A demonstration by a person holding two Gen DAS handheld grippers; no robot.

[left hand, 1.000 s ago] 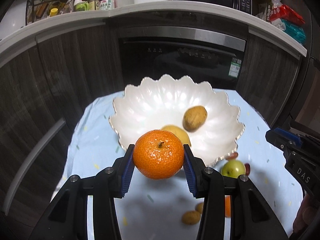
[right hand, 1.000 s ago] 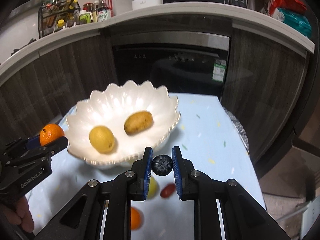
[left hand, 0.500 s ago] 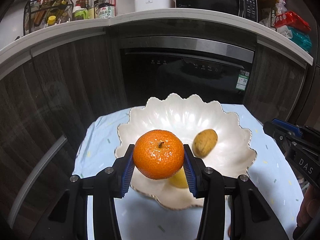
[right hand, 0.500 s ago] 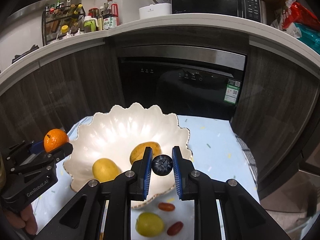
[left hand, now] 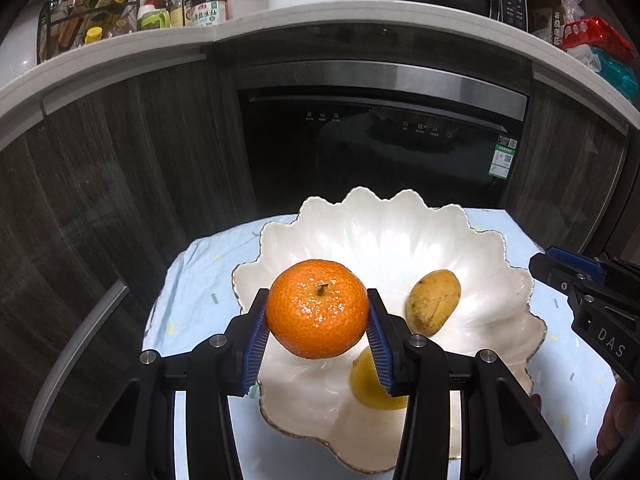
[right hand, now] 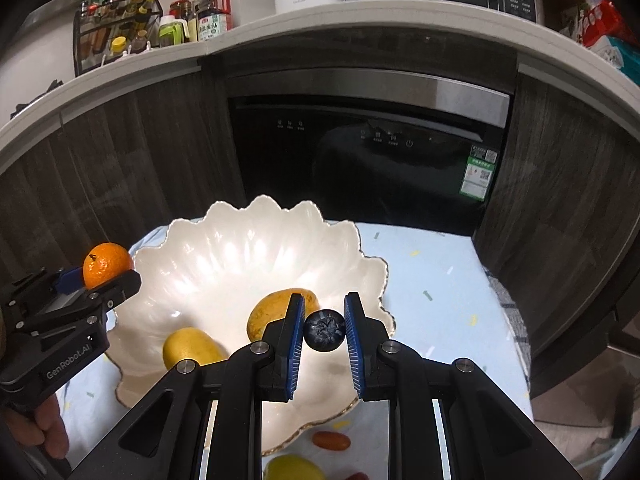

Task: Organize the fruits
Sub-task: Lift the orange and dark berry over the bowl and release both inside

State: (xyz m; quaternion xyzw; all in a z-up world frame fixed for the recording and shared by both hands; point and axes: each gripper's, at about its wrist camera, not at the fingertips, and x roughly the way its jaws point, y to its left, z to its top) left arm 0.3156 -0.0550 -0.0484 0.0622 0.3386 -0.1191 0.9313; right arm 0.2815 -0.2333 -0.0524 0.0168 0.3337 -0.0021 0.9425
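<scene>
My left gripper [left hand: 317,320] is shut on an orange mandarin [left hand: 317,314] and holds it above the near left part of a white scalloped bowl [left hand: 384,224]. My right gripper [right hand: 324,330] is shut on a dark blueberry [right hand: 324,329] above the bowl's [right hand: 248,248] near right rim. In the bowl lie a brown-yellow mango [left hand: 434,304] and a yellow lemon [left hand: 370,384]; both show in the right wrist view, the mango [right hand: 272,308] and the lemon [right hand: 188,346]. The mandarin in the left gripper shows at left [right hand: 107,264]; the right gripper shows at the right edge [left hand: 576,276].
The bowl stands on a small table with a pale blue cloth [right hand: 432,264]. Loose on the cloth in front of the bowl: a red cherry tomato [right hand: 331,440] and a yellow-green fruit [right hand: 292,468]. Dark cabinets and a built-in oven [left hand: 380,140] stand behind; the counter carries bottles.
Both grippers have moved forward and up over the bowl with their fruits still held. The loose fruits on the cloth have dropped out of the left wrist view.
</scene>
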